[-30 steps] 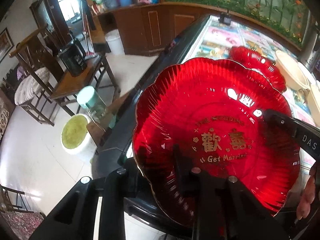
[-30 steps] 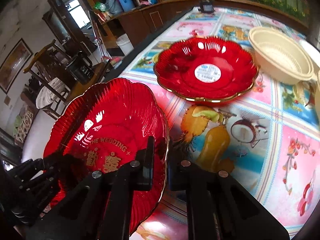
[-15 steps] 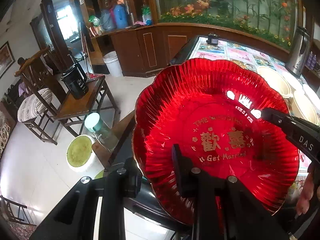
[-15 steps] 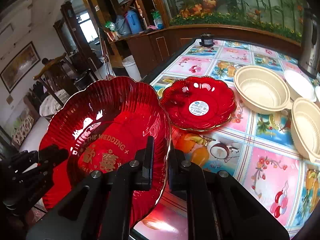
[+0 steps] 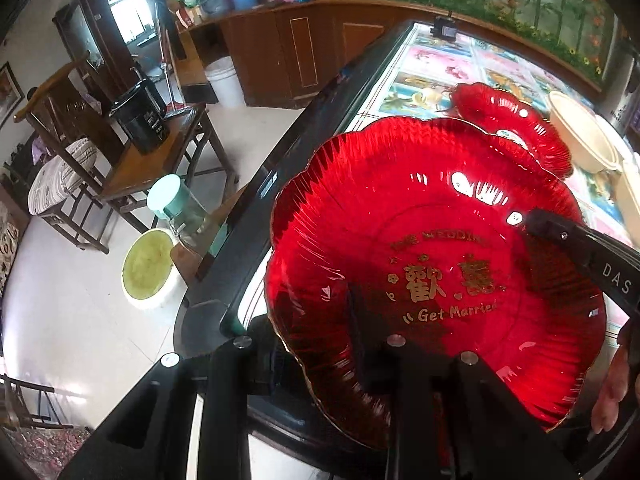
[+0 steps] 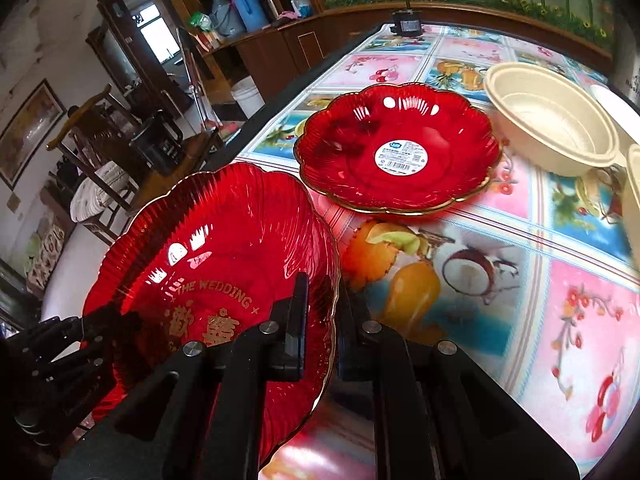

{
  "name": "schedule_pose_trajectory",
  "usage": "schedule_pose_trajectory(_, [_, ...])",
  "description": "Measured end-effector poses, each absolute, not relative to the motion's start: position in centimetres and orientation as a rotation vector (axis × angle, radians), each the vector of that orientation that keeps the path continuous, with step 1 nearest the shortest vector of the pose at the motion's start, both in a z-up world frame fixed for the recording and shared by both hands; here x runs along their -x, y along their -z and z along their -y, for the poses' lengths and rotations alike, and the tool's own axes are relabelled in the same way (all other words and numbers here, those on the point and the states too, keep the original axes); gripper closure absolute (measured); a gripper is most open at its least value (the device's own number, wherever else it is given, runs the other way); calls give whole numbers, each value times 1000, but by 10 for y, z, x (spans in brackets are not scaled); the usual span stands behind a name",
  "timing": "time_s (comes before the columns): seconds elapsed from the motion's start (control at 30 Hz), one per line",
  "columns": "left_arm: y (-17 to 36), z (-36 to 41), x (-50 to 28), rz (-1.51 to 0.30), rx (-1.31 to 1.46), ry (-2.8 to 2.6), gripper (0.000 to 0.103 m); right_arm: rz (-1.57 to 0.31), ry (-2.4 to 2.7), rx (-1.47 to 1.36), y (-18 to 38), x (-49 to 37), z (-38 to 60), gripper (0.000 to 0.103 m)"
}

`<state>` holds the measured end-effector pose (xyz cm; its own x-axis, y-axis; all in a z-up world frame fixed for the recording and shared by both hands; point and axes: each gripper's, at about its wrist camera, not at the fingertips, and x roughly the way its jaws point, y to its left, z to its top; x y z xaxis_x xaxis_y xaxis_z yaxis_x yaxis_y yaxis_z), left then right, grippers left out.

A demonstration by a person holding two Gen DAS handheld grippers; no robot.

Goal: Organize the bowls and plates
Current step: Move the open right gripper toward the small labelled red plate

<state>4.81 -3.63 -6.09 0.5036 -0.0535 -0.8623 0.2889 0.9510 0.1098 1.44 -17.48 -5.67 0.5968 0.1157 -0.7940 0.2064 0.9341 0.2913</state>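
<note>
We hold a red scalloped wedding plate [image 5: 436,264] between both grippers, tilted and lifted at the near left corner of the bench [image 6: 500,240], partly out over its dark edge. Our left gripper [image 5: 316,344] is clamped on the plate's near rim, one finger under the plate and one on its inner face. Our right gripper [image 6: 320,304] pinches the gold-trimmed rim on the plate's opposite side, its fingers pressed to either face of the rim. Gold lettering on the plate reads "THE WEDDING" and "Get Married" around two Chinese characters.

Just beyond it, a second red plate [image 6: 396,152] with a round white sticker [image 6: 401,153] in its centre rests flat on the bench's fruit-patterned cover, apart from the held plate. To its right sits a cream bowl [image 6: 552,120], and another cream bowl [image 6: 632,200] shows at the right edge.

Off the bench, over the pale floor, we see a wooden side table [image 5: 160,152] carrying a black kettle [image 5: 140,120].
</note>
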Motion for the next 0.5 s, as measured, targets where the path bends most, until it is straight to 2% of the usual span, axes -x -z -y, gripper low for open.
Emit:
schedule_pose_trajectory(0.17, [60,43,-49,-1018,-296,208,71,-969,47,-422,60,-21,185,91])
schedule_pose_trajectory(0.23, [57,40,-43,-1000,-309,199,56,-973,47,-410,58,-20,190,87])
schedule_pose_trajectory(0.3, [53,33,-37,-986,-296,196,48,-957,26,-440,55,-13,200,86])
schedule_pose_trajectory(0.37, [45,21,-27,-963,-269,193,47,-934,2,-495,52,-4,212,85])
schedule_pose_trajectory(0.43, [37,11,-18,-949,-250,200,44,-890,-8,-546,44,8,227,82])
schedule_pose_trajectory(0.5, [30,6,-10,-920,-235,209,42,-849,22,-583,36,18,241,70])
